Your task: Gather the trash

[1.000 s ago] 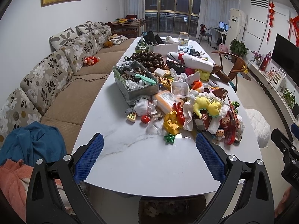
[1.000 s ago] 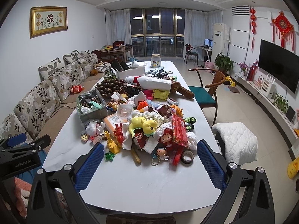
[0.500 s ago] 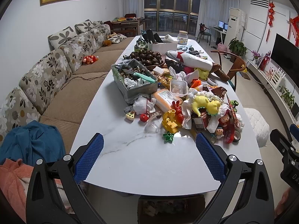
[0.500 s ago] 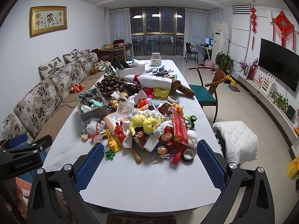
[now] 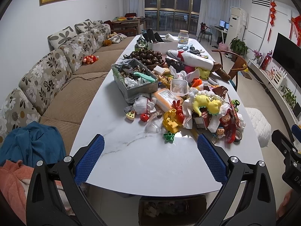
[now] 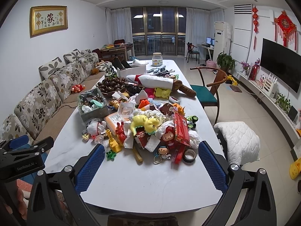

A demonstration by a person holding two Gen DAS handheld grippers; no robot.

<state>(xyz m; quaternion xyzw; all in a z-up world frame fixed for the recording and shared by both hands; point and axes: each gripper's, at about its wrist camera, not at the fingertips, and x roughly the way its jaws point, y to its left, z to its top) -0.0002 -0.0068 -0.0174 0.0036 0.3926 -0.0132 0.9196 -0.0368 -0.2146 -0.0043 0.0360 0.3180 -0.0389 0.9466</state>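
Left gripper: blue-padded jaws spread wide, empty, hovering over bare near end of white marble-look table. Right gripper: likewise spread, empty, near the roll of dark tape.

Task barely begun, by the look of it: crumpled white tissues and clear plastic wrapper lying mixed among toys mid-table; grey tray of shells and scraps nearby. Nothing gripped.

Left view only: brown box under near table edge, possibly the bin. Right view only: wall-mounted television in full.
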